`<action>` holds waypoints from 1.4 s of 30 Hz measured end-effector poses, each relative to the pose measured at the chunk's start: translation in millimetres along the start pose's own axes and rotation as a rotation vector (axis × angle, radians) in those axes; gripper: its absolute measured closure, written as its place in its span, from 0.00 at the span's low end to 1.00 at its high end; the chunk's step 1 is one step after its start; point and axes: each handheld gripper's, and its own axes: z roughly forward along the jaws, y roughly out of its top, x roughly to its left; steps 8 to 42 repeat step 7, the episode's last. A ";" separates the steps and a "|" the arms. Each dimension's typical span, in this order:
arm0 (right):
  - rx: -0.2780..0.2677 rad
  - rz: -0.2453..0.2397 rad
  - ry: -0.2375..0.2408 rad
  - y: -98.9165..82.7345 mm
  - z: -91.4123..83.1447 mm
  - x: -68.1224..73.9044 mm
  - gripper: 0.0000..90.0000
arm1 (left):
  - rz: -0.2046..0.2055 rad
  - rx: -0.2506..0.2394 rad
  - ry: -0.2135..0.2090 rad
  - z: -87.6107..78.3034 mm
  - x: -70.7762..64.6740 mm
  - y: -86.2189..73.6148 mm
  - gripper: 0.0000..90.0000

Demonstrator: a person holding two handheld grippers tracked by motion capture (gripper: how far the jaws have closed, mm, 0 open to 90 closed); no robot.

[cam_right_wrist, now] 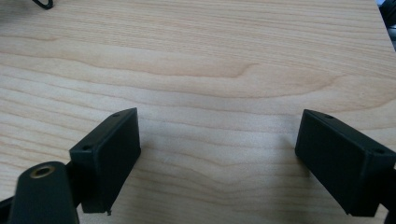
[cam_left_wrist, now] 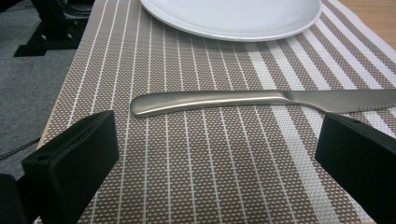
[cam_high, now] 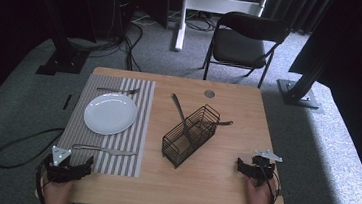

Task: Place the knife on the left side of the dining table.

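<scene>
A steel knife (cam_high: 105, 150) (cam_left_wrist: 243, 99) lies flat on the striped placemat (cam_high: 107, 145) (cam_left_wrist: 196, 158), just in front of the white plate (cam_high: 110, 113) (cam_left_wrist: 233, 18). My left gripper (cam_high: 81, 168) (cam_left_wrist: 217, 158) sits at the mat's near left corner, open, its jaws wide apart and short of the knife handle with nothing between them. A fork (cam_high: 118, 91) rests on the mat behind the plate. My right gripper (cam_high: 244, 167) (cam_right_wrist: 219, 158) stands open over bare wood near the table's right front.
A black wire basket (cam_high: 188, 135) stands mid-table with a utensil (cam_high: 182, 114) leaning out of it and another handle (cam_high: 223, 122) poking from its right side. A folding chair (cam_high: 245, 43) stands beyond the wooden table (cam_high: 221, 186). A cable (cam_high: 19, 146) lies on the floor at left.
</scene>
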 end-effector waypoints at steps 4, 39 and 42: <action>0.000 0.000 0.000 0.0 0.0 0.0 0.15 | 0.014 0.009 0.006 2.1 -2.1 0.1 0.00; 0.000 0.000 0.000 0.0 0.0 0.0 0.15 | 0.023 0.016 0.001 3.2 -3.8 -0.2 0.00; 0.000 0.000 0.000 0.0 0.0 0.0 0.15 | 0.023 0.016 0.001 3.2 -3.8 -0.2 0.00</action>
